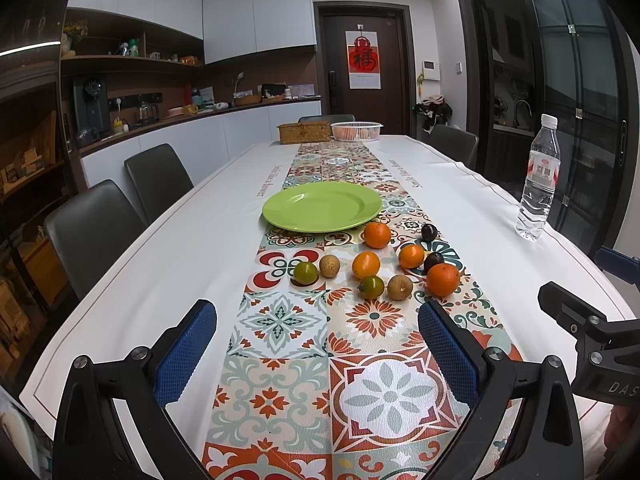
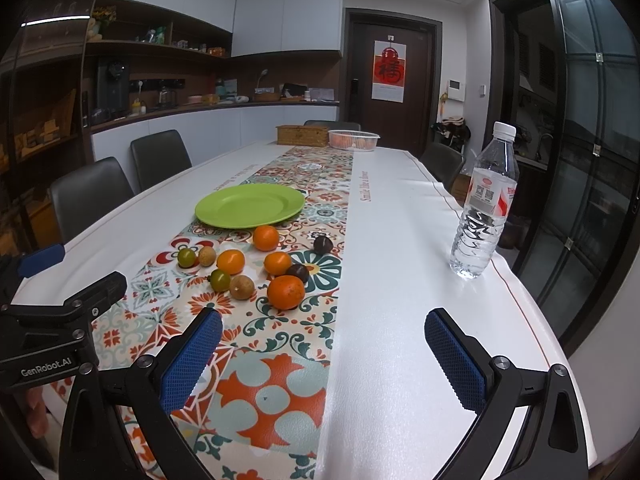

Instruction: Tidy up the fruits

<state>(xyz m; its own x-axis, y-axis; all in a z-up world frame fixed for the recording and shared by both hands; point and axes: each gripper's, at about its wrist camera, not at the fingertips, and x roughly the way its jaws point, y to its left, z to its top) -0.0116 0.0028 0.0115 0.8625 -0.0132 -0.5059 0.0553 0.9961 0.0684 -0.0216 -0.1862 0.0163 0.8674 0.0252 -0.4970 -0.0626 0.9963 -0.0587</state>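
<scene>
Fruits (image 1: 366, 264): round, smooth, loose on patterned runner mid-counter; glossy green plate (image 1: 322, 206) bare; left tongs (image 1: 318, 344), right tongs (image 2: 324, 352) wide open, unladen.

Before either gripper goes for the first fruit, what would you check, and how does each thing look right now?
1. Left gripper open and holding nothing: ok.
2. Right gripper open and holding nothing: ok.
3. Green plate bare, with room for fruit: ok.
4. Fruits on the patterned runner, none yet on the plate: ok. The nearest orange has open cloth in front of it.
5. The dark fruit looks crowded against the oranges, so little finger room there: not ok.
6. Water bottle stands off to the right side, clear of the fruit: ok.
</scene>
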